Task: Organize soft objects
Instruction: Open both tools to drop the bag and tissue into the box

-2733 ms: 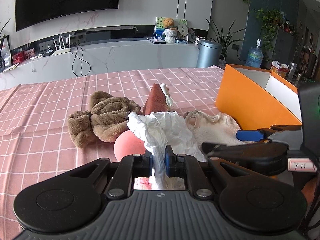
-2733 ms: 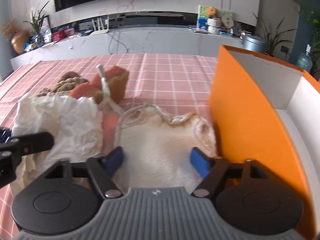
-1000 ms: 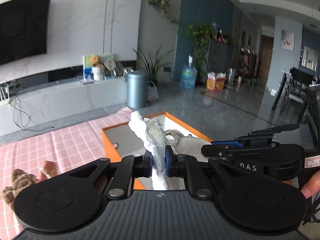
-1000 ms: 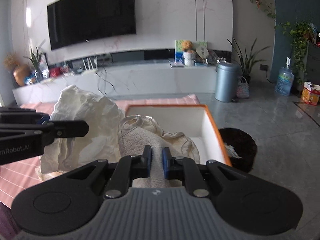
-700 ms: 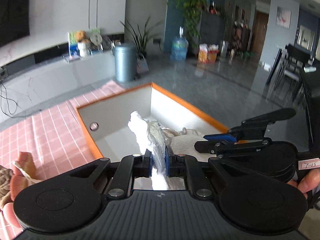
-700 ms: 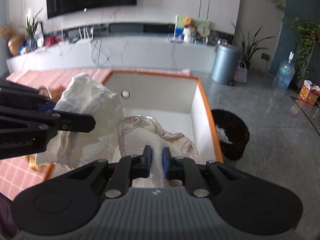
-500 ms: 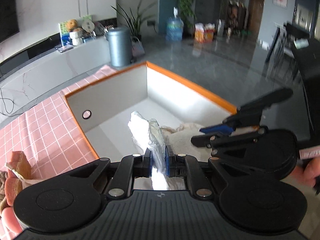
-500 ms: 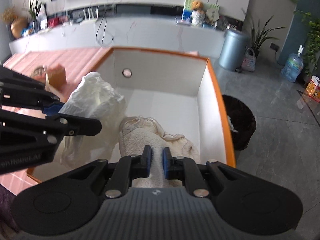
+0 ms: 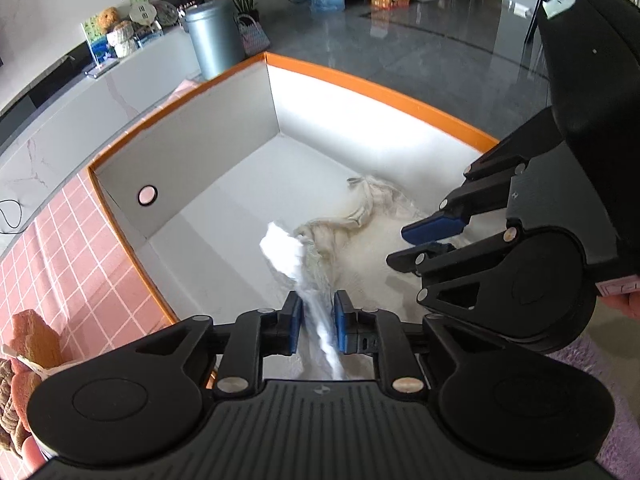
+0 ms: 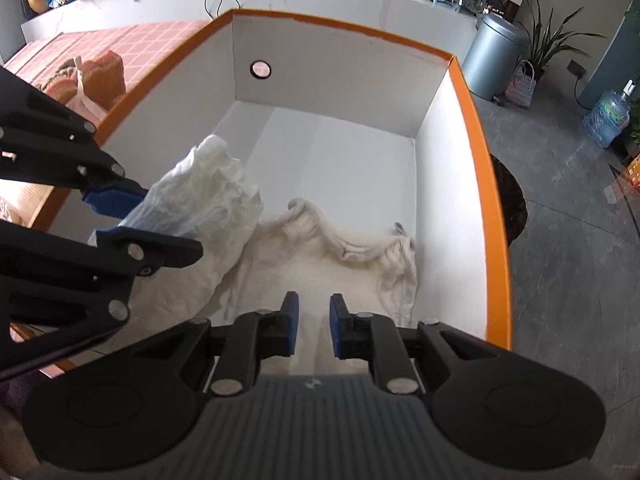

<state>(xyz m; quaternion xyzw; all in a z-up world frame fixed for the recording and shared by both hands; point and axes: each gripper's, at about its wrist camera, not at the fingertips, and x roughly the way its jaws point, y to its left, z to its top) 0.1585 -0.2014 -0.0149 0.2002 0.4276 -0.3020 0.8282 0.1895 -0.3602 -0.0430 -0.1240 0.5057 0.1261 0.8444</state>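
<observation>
In the left wrist view, my left gripper (image 9: 316,326) hangs over the near edge of the orange box (image 9: 372,88). Its pads are a little apart, and the white crumpled bag (image 9: 282,250) runs loosely between them; it looks blurred there. Beside it the cream cloth (image 9: 360,236) lies on the box floor, near the right wall. On the pink checked tablecloth (image 9: 68,252), at the left edge, I see brown soft things (image 9: 28,344).

In the right wrist view, my right gripper (image 10: 314,330) is slightly spread and holds nothing; the cream cloth (image 10: 320,272) lies flat under it. The white crumpled bag (image 10: 208,216) stands against the left wall.
</observation>
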